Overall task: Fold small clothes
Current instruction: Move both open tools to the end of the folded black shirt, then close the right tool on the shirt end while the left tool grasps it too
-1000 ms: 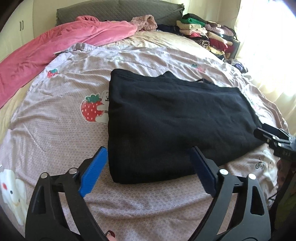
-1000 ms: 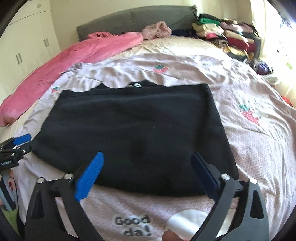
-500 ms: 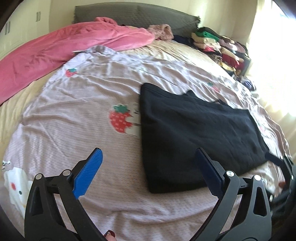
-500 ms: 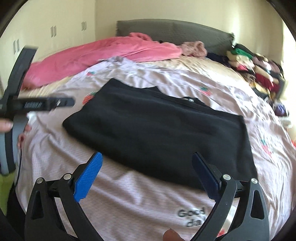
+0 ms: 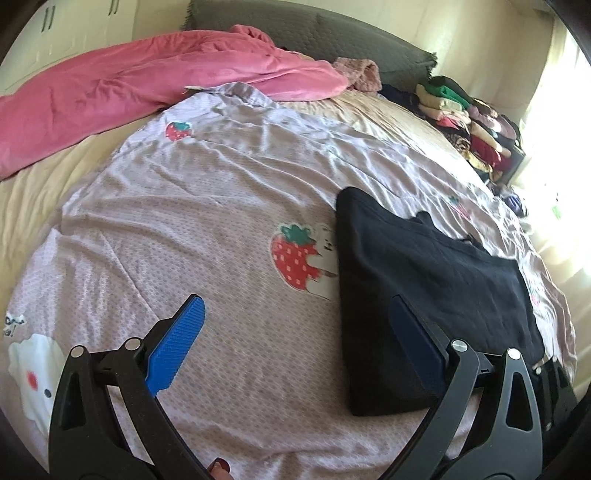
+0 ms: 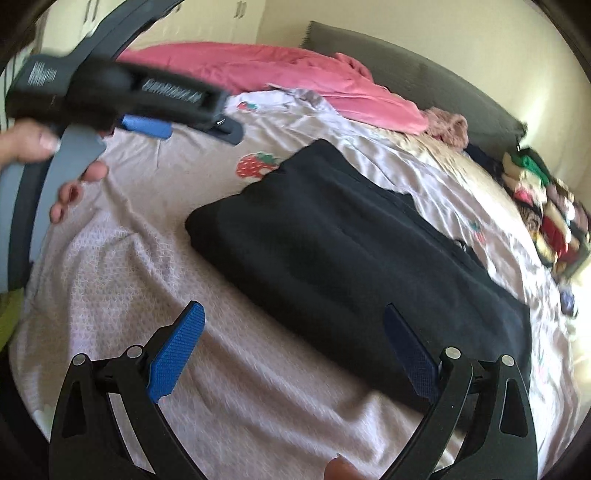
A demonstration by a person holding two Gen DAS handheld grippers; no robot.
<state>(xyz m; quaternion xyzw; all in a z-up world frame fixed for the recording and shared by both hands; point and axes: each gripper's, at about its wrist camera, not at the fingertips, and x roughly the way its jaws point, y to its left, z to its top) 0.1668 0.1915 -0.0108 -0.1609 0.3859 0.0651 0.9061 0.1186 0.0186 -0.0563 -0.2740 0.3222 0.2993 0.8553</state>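
Folded black knit garment [image 5: 428, 291] flat on the lilac strawberry-print bedsheet [image 5: 207, 229], just right of the printed red strawberry patch [image 5: 293, 256]. Behind it, along the head of the bed: long pink fleece blanket [image 5: 147, 88], with the grey quilted headboard [image 5: 314, 33] beyond. Far right: stack of folded multicoloured clothes [image 5: 472, 125]. Left hand-held gripper [image 6: 159, 122] up left of the garment, apart from it.

The left claw [image 5: 295, 343] hangs with its blue pads spread wide, holding nothing. The right claw [image 6: 293, 349] is likewise wide apart and holds nothing. In the right wrist view the left hand [image 6: 44, 162] grips the left claw's handle, fingers curled around it.
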